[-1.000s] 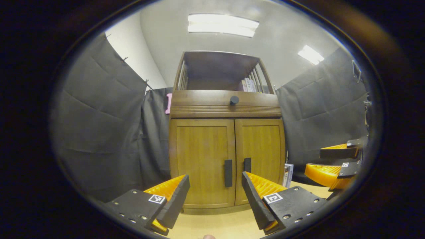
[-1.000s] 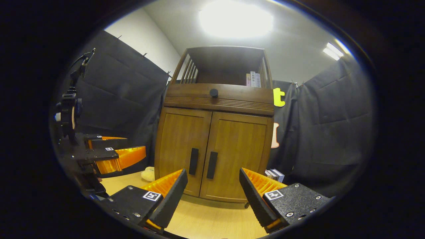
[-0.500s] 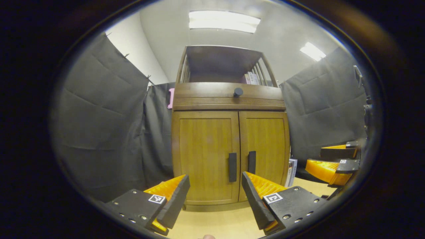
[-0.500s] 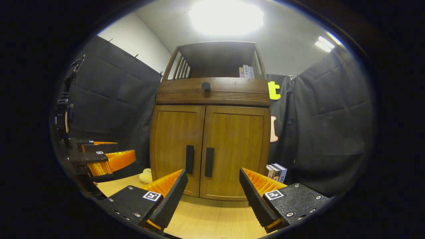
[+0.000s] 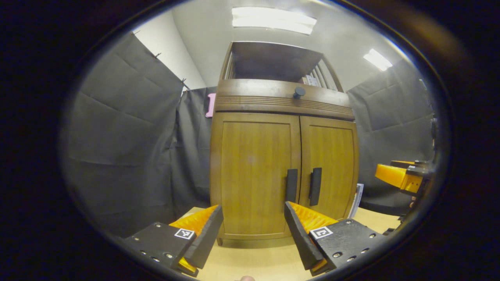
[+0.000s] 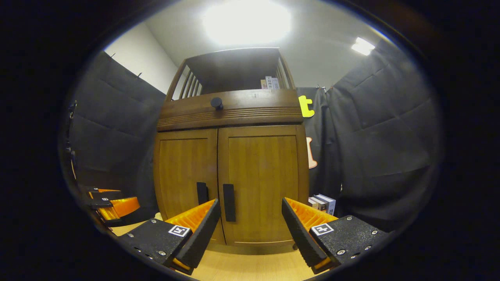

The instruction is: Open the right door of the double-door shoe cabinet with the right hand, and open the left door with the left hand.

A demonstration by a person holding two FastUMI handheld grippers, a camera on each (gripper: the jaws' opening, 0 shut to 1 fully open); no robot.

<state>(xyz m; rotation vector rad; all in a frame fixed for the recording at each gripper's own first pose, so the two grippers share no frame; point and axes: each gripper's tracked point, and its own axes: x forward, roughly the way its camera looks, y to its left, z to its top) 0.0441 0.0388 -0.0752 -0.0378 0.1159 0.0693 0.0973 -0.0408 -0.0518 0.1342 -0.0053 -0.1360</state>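
The wooden shoe cabinet (image 5: 283,101) stands ahead with both doors closed. In the left gripper view, the left door (image 5: 254,171) and its dark vertical handle (image 5: 291,185) are just above my left gripper (image 5: 253,230), which is open and holds nothing. The right door's handle (image 5: 315,186) is beside it. In the right gripper view, the right door (image 6: 261,171) and its handle (image 6: 229,202) sit just left of the gap of my open right gripper (image 6: 251,226). The left door's handle (image 6: 201,193) is partly behind a fingertip. Neither gripper touches the cabinet.
A drawer front with a round dark knob (image 5: 299,92) runs above the doors, under an open shelf with books (image 6: 270,82). More books (image 6: 322,203) stand on the light wooden floor (image 6: 250,269) right of the cabinet. Black cloth walls close both sides.
Both grippers have come closer to the cabinet, which looks larger. It slid right in the left gripper view and left in the right gripper view. The doors stay closed.
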